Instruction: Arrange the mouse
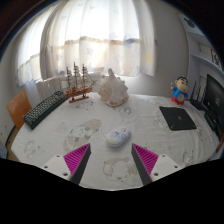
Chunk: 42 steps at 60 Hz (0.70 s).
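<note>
A small white mouse [119, 136] lies on the pale patterned tablecloth [100, 125], just ahead of my fingers and slightly right of the midline. A dark square mouse mat [179, 120] lies further off to the right. My gripper [112, 160] is open, its magenta pads [77, 157] spread wide with bare cloth between them. Nothing is held.
A black keyboard [43, 109] lies at the left. A model sailing ship [78, 86] and a large seashell [113, 92] stand at the back. A small figurine [179, 91] stands at the back right by a dark monitor [214, 100]. Curtained windows lie behind.
</note>
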Each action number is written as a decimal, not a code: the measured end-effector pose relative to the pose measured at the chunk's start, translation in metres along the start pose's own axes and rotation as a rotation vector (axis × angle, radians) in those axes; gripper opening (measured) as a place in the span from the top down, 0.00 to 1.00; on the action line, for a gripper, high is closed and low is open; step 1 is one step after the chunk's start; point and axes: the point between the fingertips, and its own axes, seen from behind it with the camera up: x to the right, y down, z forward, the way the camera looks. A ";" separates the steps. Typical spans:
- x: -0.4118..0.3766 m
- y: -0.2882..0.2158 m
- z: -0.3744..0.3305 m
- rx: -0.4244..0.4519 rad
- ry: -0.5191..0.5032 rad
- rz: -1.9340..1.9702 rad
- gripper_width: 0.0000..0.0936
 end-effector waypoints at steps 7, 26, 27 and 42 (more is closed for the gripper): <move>0.005 0.005 0.029 -0.005 0.016 0.014 0.09; 0.009 0.004 0.092 -0.015 0.019 0.024 0.09; 0.009 0.003 0.095 -0.017 0.020 0.023 0.09; 0.005 -0.014 0.129 -0.024 0.015 0.038 0.08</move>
